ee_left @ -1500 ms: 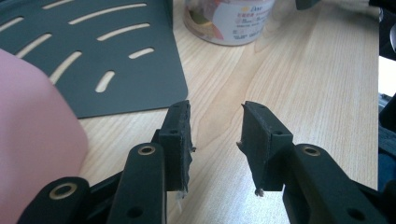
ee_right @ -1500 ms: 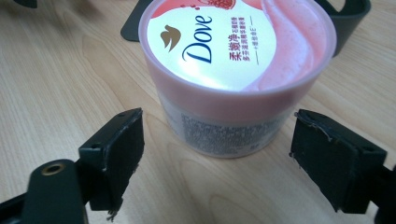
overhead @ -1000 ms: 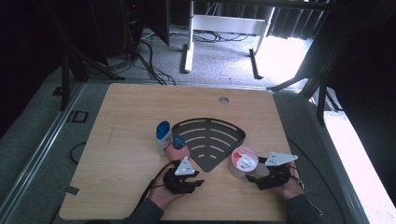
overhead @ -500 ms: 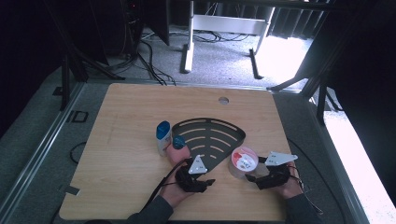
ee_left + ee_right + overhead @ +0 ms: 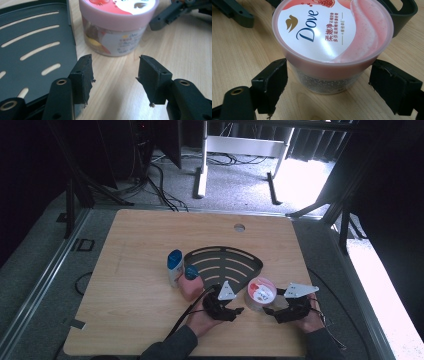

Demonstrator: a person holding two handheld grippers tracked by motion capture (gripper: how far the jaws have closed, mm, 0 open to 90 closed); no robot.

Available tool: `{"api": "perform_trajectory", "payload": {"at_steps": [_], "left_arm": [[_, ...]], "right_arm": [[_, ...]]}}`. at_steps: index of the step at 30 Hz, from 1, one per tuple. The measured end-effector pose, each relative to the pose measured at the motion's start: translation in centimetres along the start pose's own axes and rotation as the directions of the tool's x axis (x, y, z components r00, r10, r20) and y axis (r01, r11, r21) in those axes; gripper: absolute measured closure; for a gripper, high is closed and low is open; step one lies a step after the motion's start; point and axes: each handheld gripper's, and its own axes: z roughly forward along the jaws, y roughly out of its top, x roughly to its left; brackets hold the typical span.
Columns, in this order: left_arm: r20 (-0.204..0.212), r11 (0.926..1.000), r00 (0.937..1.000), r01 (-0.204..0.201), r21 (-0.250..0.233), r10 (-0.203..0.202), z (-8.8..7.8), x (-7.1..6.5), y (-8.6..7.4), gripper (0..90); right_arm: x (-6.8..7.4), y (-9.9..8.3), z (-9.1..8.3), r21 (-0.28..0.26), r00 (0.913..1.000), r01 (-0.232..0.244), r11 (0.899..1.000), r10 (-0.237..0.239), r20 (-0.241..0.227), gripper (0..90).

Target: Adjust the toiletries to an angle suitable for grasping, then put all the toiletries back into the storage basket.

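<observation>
Standing between the right claw's [image 5: 327, 85] spread, untouching jaws, the pink jar [image 5: 332, 45] faces the released left claw [image 5: 113, 75].

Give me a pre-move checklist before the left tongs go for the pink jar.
1. Left tongs empty: ok. The jaws are open, have just been opening, and nothing is between them.
2. Pink jar upright with its lid on: ok.
3. Jar in line with the left tongs: ok, it stands just ahead of the gap.
4. Gap wide enough for the jar: cannot tell.
5. Right tongs around the jar: ok, one jaw on each side. Whether the pads press on it: cannot tell.
6. Clearance from the black slotted tray: not ok, its edge runs right beside one left jaw.
</observation>
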Motion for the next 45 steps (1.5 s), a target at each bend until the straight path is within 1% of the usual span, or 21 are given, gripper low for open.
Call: {"api": "perform_trajectory", "payload": {"at_steps": [3,5,7,10,12,15,20,26,29,30,32,34,35,38,39,45], "left_arm": [[-0.002,1.0,1.0,0.002,-0.002,-0.002,0.3,0.2,0.2,43.8],[0.004,1.0,1.0,0.006,-0.008,-0.006,0.5,0.4,0.3,42.8],[-0.002,1.0,1.0,0.001,-0.008,-0.001,0.8,0.5,0.5,42.4],[0.0,0.9999,1.0,-0.009,-0.005,0.009,1.2,0.5,0.6,42.3],[-0.009,0.9999,0.9998,-0.015,-0.003,0.015,1.4,0.5,0.7,42.3],[-0.006,0.9998,0.9998,-0.017,-0.003,0.017,1.7,0.5,0.8,42.3],[0.015,0.9993,0.9992,-0.038,0.0,0.038,2.3,0.6,1.1,39.9],[0.025,0.9984,0.9981,-0.057,-0.007,0.057,2.9,0.7,1.4,36.6],[0.033,0.9984,0.998,-0.054,-0.017,0.054,3.3,0.8,1.5,35.6],[0.038,0.9982,0.9977,-0.056,-0.021,0.057,3.4,0.8,1.5,35.5],[0.034,0.9975,0.9972,-0.065,-0.026,0.066,3.5,0.8,1.5,35.1],[0.043,0.9974,0.9969,-0.064,-0.032,0.066,3.6,0.8,1.5,34.7],[0.046,0.9969,0.9964,-0.07,-0.035,0.072,3.6,0.7,1.5,34.6],[0.046,0.9957,0.9956,-0.079,-0.048,0.081,3.7,0.7,1.6,33.8],[0.05,0.9955,0.9954,-0.079,-0.053,0.082,3.7,0.8,1.5,32.3],[0.063,0.9944,0.9945,-0.08,-0.069,0.084,3.9,1.0,1.5,30.1]], "right_arm": [[0.1,0.0,0.0,-0.002,1.0,-0.001,1.0,0.001,0.003,14.9],[0.1,-0.1,0.0,-0.003,1.0,0.001,1.0,-0.001,0.001,15.0],[0.0,-0.1,-0.1,-0.004,1.0,0.001,1.0,-0.001,0.001,15.8],[-0.1,-0.1,0.0,-0.005,1.0,-0.001,1.0,0.001,-0.005,16.1],[-0.1,-0.1,-0.1,-0.006,1.0,0.003,1.0,-0.003,-0.008,16.1],[-0.2,-0.1,0.0,-0.006,0.9999,0.006,1.0,-0.007,-0.012,16.0],[-0.3,-0.1,-0.1,-0.006,0.9998,0.009,1.0,-0.009,-0.015,16.3],[-0.3,-0.1,-0.1,-0.008,0.9998,0.009,1.0,-0.01,-0.015,16.4],[-0.3,-0.1,-0.1,-0.011,0.9998,0.01,1.0,-0.01,-0.015,16.3],[-0.3,-0.1,-0.2,-0.014,0.9998,0.012,1.0,-0.012,-0.015,16.3],[-0.3,-0.1,-0.2,-0.02,0.9998,0.013,1.0,-0.013,-0.015,16.4],[-0.3,-0.1,-0.3,-0.024,0.9998,0.01,1.0,-0.01,-0.016,16.5],[-0.3,-0.1,-0.2,-0.024,0.9998,0.011,1.0,-0.011,-0.017,16.5],[-0.3,-0.1,-0.3,-0.025,0.9998,0.009,1.0,-0.009,-0.017,16.5],[-0.3,-0.1,-0.2,-0.026,0.9998,0.009,1.0,-0.01,-0.018,16.5],[-0.3,-0.1,-0.3,-0.025,0.9998,0.007,1.0,-0.007,-0.017,16.5]]}}
